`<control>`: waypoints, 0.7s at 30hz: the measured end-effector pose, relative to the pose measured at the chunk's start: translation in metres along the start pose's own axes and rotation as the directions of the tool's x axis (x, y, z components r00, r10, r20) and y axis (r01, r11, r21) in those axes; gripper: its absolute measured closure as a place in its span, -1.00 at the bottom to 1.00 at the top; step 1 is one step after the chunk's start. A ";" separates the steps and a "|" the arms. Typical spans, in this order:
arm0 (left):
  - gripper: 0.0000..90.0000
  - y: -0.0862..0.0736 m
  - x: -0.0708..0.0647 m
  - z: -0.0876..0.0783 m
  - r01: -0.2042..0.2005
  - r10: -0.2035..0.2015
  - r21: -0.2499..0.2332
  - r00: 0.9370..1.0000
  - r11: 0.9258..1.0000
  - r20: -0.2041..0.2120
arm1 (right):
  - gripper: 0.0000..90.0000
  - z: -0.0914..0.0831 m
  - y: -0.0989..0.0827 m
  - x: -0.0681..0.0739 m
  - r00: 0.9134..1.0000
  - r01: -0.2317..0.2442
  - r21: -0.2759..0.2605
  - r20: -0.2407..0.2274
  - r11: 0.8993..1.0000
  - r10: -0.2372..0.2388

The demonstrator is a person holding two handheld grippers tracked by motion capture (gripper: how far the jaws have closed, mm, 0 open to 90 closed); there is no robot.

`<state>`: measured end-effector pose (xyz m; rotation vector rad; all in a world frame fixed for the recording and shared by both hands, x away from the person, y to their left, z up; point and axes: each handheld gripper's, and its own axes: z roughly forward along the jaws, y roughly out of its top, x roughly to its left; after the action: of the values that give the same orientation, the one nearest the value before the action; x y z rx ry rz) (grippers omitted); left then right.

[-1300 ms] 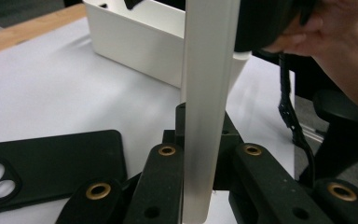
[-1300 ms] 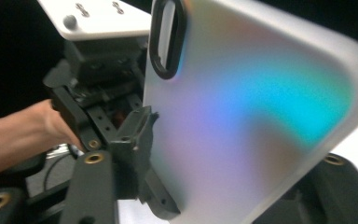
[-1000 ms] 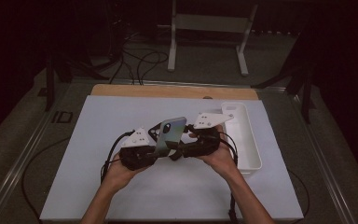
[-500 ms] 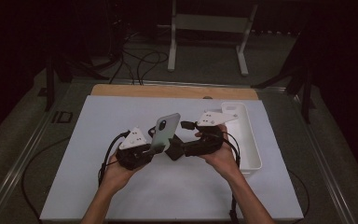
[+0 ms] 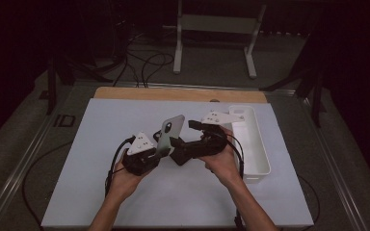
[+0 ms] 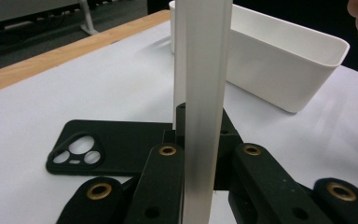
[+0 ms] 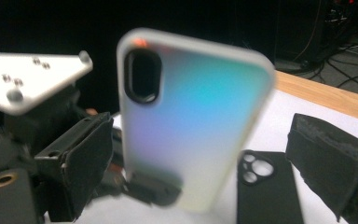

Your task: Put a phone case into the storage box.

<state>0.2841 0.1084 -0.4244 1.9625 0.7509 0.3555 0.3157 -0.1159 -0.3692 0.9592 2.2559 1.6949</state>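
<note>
An iridescent phone case (image 5: 169, 134) stands upright over the middle of the white mat. My left gripper (image 5: 163, 151) is shut on its lower end; in the left gripper view the case (image 6: 204, 93) rises edge-on between the jaws (image 6: 205, 156). My right gripper (image 5: 183, 135) faces it from the right. Its jaws have just been opening. The case's back (image 7: 191, 126) stands between the right gripper's (image 7: 209, 163) pads, and neither pad touches it. A black phone case (image 6: 107, 147) lies flat on the mat behind it, also in the right gripper view (image 7: 268, 191).
A white rectangular bin (image 5: 265, 159) sits on the mat's right side, close behind my right hand; its wall (image 6: 279, 74) is near in the left gripper view. A wooden strip (image 5: 139, 93) runs along the table's far edge. Cables trail from both grippers.
The right gripper's jaws have spread apart off the iridescent case. The case has tipped more upright and shifted slightly left in the left gripper. Both hands stayed nearly in place.
</note>
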 end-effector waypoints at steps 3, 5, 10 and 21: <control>0.91 0.000 -0.003 0.003 -0.010 0.010 0.005 1.000 1.000 0.001 | -0.82 0.005 0.002 0.003 1.000 -0.011 -0.004 -0.002 1.000 0.011; 0.91 -0.001 -0.006 0.005 -0.022 0.022 0.008 1.000 1.000 -0.005 | -0.81 0.008 0.002 0.005 1.000 -0.019 0.000 0.010 1.000 0.019; 0.91 -0.002 -0.012 0.008 -0.036 0.036 0.015 0.999 0.999 -0.016 | -0.67 0.012 0.002 0.004 0.996 -0.075 -0.012 0.042 0.997 0.075; 0.89 -0.007 -0.012 0.013 -0.031 0.031 0.030 0.999 0.999 -0.015 | -0.62 0.016 0.000 0.003 0.997 -0.070 0.014 0.034 0.997 0.069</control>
<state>0.2793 0.0936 -0.4363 2.0031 0.7402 0.3802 0.3208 -0.1014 -0.3739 1.0730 2.2422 1.6782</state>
